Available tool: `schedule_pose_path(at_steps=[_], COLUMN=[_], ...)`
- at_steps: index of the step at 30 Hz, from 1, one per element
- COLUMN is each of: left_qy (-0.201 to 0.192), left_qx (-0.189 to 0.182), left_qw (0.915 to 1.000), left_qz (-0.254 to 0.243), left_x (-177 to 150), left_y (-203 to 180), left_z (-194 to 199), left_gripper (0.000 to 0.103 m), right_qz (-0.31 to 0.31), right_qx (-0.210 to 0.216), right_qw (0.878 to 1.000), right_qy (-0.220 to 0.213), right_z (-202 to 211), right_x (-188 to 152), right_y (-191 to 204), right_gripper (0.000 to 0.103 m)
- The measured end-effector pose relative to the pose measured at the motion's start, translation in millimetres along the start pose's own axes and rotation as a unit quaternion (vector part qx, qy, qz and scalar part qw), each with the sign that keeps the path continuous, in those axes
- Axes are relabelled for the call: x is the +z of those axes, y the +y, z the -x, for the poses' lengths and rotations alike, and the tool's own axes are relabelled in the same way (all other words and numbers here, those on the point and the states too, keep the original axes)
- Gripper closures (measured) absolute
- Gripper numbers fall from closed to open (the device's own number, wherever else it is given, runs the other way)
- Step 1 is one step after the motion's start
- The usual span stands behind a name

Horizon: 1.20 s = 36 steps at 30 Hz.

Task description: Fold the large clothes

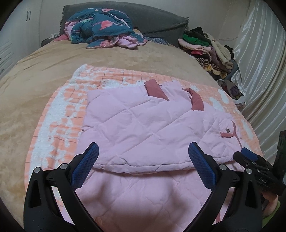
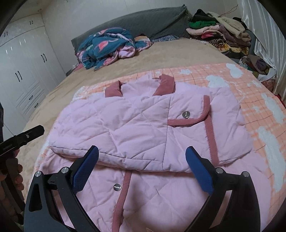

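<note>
Pink quilted jacket (image 2: 135, 125) lies on the bed (image 1: 44, 58), top part already folded over; lower half remains. Both claws, left claw (image 1: 143, 157) and right claw (image 2: 142, 158), hang wide and hold nothing.

One pink jacket (image 2: 143, 128) lies on one checked blanket (image 2: 253, 107), with two dark-pink collar flaps (image 2: 165, 85) at its far edge and two silver snaps (image 2: 186, 114) showing. Two grippers (image 1: 143, 157) are in view, each with two blue pads (image 1: 89, 160). Far off sit one crumpled teal quilt (image 1: 101, 26), one grey headboard cushion (image 1: 152, 16) and, far right, one heap of clothes (image 1: 205, 46). One white wardrobe (image 2: 23, 75) stands left.
</note>
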<state>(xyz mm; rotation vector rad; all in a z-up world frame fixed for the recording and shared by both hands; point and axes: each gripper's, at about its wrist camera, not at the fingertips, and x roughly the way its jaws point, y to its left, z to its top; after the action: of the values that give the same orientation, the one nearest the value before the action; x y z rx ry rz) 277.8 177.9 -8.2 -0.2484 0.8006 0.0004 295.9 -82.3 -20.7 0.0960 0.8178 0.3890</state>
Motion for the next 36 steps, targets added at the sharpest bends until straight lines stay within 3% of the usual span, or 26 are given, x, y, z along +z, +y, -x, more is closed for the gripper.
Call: schedule_pose_path(at_steps=[19,36], left_qy=[-0.045,-0.099], left_qx=[0.014,-0.008], left_qw=[0.9976,0.9921], left_qz=[-0.05,-0.077], left_x=[-5,-20], left_y=[-28,-64], left_z=[51,102], left_gripper=[0.009,0.009], right_qz=[0.003,-0.007], right_qx=[0.016,0.004], right_qw=[0.998,0.996], right_qy=[-0.061,-0.094], right_z=[82,138], right_x=[-6,-18], right_y=[5,-4], right_gripper=[0.004,0.004])
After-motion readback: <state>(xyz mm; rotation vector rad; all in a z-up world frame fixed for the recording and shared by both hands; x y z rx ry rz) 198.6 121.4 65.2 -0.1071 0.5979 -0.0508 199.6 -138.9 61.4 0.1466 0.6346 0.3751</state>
